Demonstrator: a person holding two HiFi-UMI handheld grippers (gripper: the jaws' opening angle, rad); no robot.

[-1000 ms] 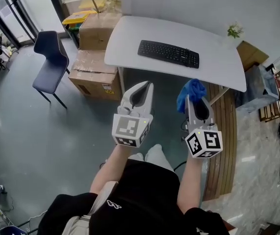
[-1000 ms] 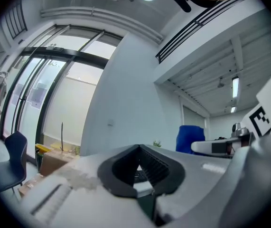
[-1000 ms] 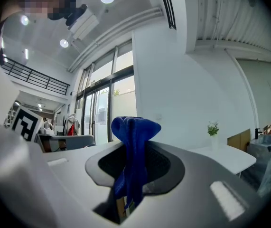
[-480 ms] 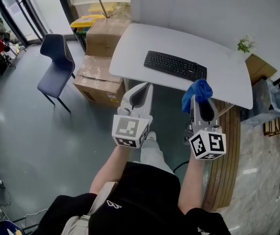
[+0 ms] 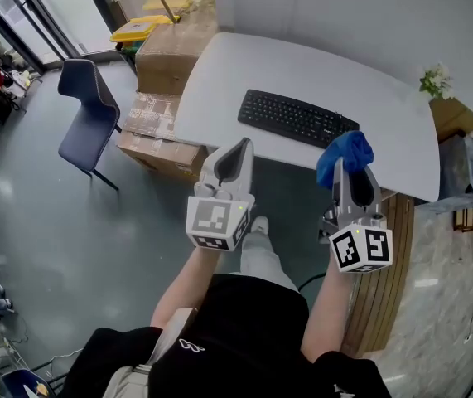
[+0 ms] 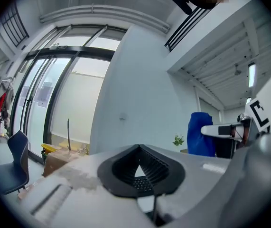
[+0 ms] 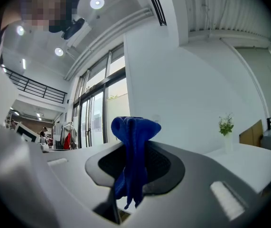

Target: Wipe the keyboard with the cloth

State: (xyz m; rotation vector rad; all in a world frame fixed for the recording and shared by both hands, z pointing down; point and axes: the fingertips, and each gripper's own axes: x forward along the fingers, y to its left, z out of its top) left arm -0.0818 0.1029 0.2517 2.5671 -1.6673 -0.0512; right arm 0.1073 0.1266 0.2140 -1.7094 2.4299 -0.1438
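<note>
A black keyboard [image 5: 297,118] lies on the white table [image 5: 236,73], near its front edge. My right gripper [image 5: 351,165] is shut on a blue cloth [image 5: 345,153], held in the air just short of the table's front edge, right of the keyboard's near end. In the right gripper view the cloth [image 7: 134,151] hangs bunched between the jaws. My left gripper [image 5: 237,159] is shut with nothing in it, level with the table's front edge, left of the keyboard. Through its jaws a bit of keyboard [image 6: 142,185] shows.
Cardboard boxes [image 5: 170,52] stand on the floor left of the table, with a blue chair [image 5: 89,110] further left. A small plant [image 5: 436,81] sits at the table's far right corner. A wooden bench [image 5: 383,264] runs along the right side.
The person has stepped closer to the table. Both grippers now sit nearer its front edge, the right one with the cloth close to the keyboard's right end.
</note>
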